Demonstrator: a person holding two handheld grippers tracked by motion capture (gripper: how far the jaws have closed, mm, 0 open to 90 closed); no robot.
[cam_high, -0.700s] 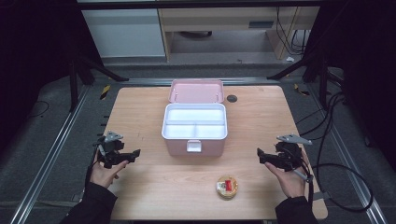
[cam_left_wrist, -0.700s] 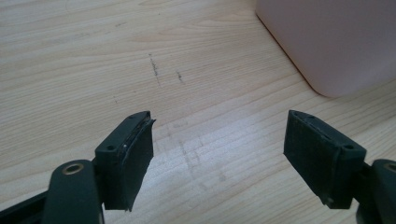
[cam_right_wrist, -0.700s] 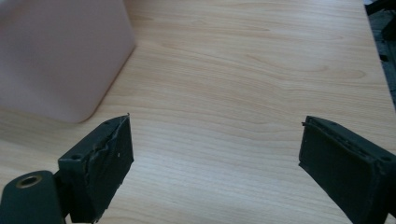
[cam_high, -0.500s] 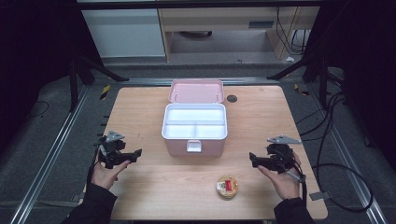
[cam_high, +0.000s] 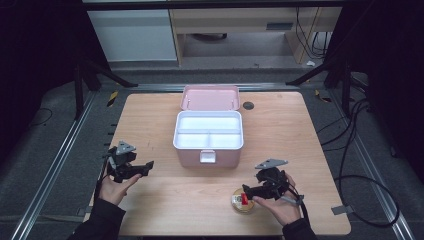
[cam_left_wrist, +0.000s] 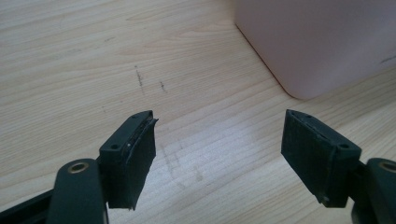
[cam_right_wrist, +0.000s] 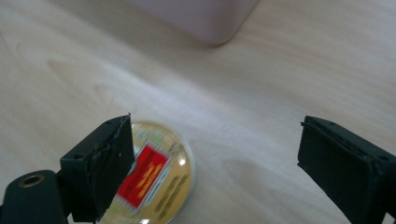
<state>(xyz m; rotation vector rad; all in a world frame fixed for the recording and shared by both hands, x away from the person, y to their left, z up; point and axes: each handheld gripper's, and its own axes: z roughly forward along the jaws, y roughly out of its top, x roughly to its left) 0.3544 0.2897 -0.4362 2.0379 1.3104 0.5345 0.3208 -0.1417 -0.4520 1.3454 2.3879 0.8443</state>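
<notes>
We see the table (cam_high: 300, 130) bearing an open pink box (cam_high: 208, 132) at centre. Our left gripper (cam_high: 142, 166) hovers left of the box, jaws wide, empty. Our right gripper (cam_high: 246, 190) hangs over a round tin (cam_right_wrist: 156, 179) near the front edge, jaws wide, gripping nothing.
</notes>
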